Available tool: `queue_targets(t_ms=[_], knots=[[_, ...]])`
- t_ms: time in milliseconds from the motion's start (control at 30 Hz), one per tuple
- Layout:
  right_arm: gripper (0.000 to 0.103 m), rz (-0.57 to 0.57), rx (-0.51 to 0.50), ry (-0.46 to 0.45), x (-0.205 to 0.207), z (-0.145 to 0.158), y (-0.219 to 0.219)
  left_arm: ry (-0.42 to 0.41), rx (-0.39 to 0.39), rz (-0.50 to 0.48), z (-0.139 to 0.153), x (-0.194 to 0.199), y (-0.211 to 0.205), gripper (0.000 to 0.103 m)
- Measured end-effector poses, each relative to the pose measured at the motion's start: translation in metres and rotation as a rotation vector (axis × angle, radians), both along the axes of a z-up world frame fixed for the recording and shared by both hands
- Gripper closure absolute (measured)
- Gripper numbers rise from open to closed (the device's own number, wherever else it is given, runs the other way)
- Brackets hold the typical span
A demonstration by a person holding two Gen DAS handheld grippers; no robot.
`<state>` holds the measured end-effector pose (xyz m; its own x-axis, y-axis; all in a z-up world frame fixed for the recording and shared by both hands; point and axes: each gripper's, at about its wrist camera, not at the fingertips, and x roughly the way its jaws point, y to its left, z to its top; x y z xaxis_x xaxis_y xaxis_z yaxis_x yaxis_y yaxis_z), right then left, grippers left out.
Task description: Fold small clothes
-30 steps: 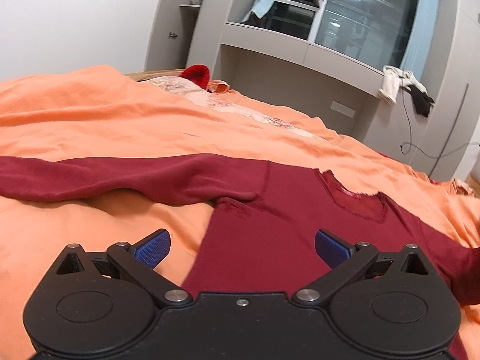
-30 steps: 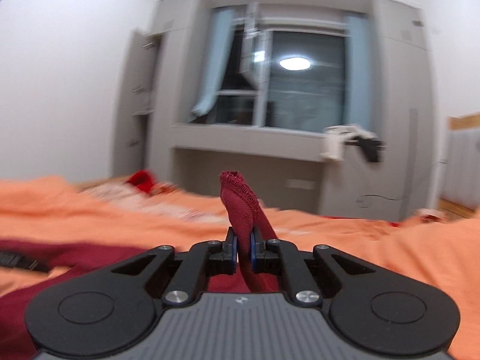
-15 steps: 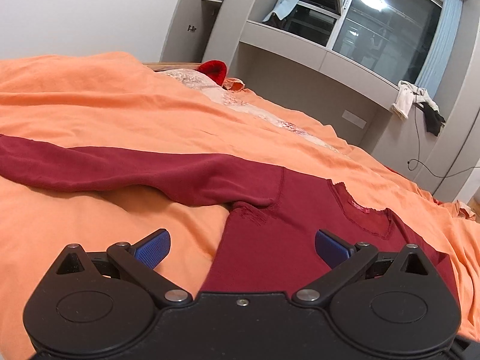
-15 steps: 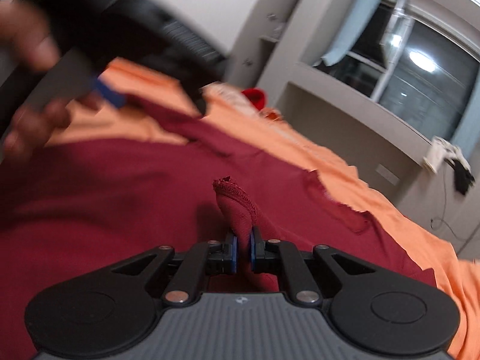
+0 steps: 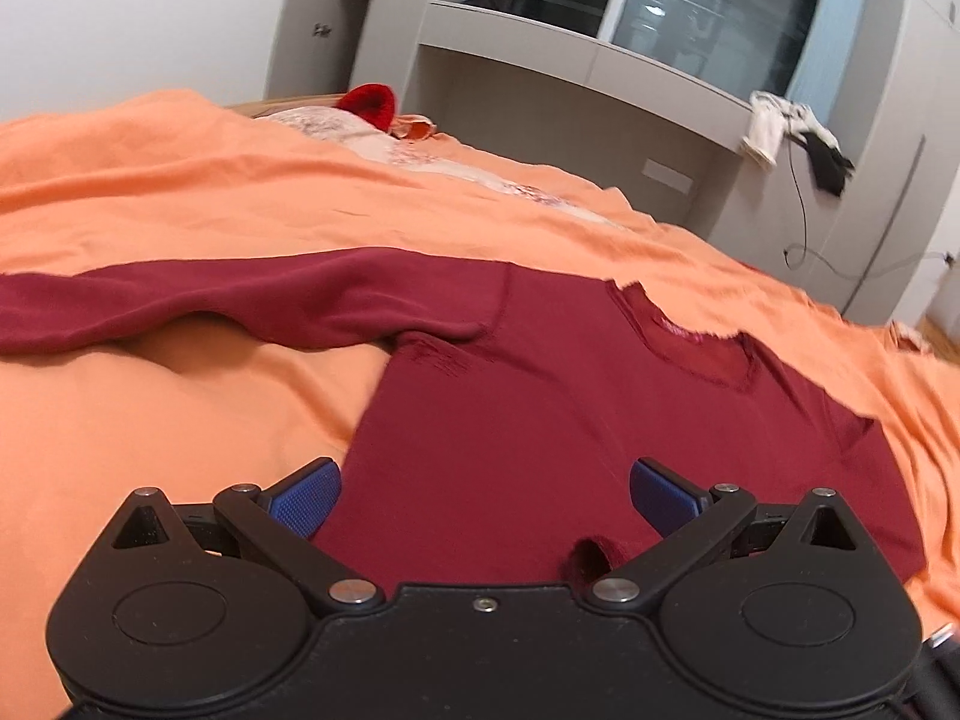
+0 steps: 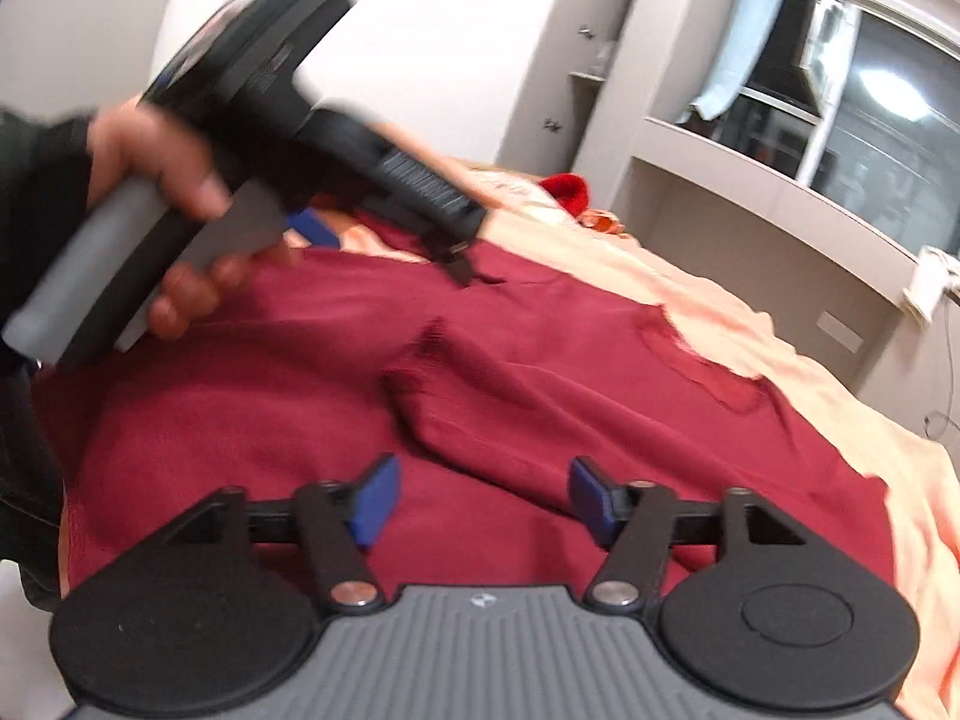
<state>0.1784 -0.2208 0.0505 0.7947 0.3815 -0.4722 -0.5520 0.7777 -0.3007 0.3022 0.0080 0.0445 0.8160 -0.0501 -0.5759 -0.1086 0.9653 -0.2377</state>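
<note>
A dark red long-sleeved top lies flat on the orange bedspread. Its left sleeve stretches out to the left. Its right sleeve lies folded across the body, the cuff near the middle. My left gripper is open and empty, low over the top's lower body; it also shows in the right wrist view, held by a hand. My right gripper is open, with the folded sleeve lying just beyond its blue pads.
A red item and a patterned pillow lie at the head of the bed. A grey built-in unit with a window stands beyond. Clothes hang on its right edge, with a cable below.
My right gripper was shut on the sleeve cuff, carried it over the top's body, then opened and let it go. My left gripper stayed open and shifted a little over the top.
</note>
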Motion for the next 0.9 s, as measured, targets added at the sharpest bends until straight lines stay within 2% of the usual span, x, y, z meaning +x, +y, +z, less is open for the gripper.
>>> queue_targets(t_ms=[133,200,300,433,567,633,667,700,800,900], knots=[[0.025,-0.083,0.048,-0.025,-0.001,0.007,-0.029,0.013,0.057,-0.046,-0.005,-0.001,-0.014,0.001],[0.025,-0.101,0.092,-0.003,0.003,0.008,-0.036,0.006,0.078,-0.057,-0.004,-0.003,-0.018,0.001],[0.025,-0.033,0.142,0.056,0.011,0.011,-0.03,0.001,0.059,-0.038,-0.003,-0.003,-0.015,0.001],[0.032,0.064,0.161,0.082,0.019,0.018,-0.005,0.011,0.028,0.004,-0.003,0.001,-0.004,0.001],[0.05,0.129,0.144,0.136,0.038,0.017,0.029,0.017,-0.002,0.024,-0.002,0.003,0.006,0.001],[0.063,0.145,0.127,0.151,0.044,0.014,0.042,0.019,-0.01,0.026,-0.001,0.004,0.008,0.001],[0.085,0.142,0.109,0.157,0.046,0.012,0.048,0.021,-0.012,0.024,-0.001,0.004,0.008,0.001],[0.098,0.14,0.086,0.163,0.046,0.011,0.052,0.022,-0.015,0.022,0.0,0.004,0.008,0.001],[0.098,0.169,0.02,0.142,0.029,0.006,0.056,0.021,-0.023,0.012,0.001,0.003,0.009,0.001],[0.098,0.188,-0.084,0.083,0.007,0.002,0.06,0.016,-0.026,-0.002,0.003,0.002,0.009,0.001]])
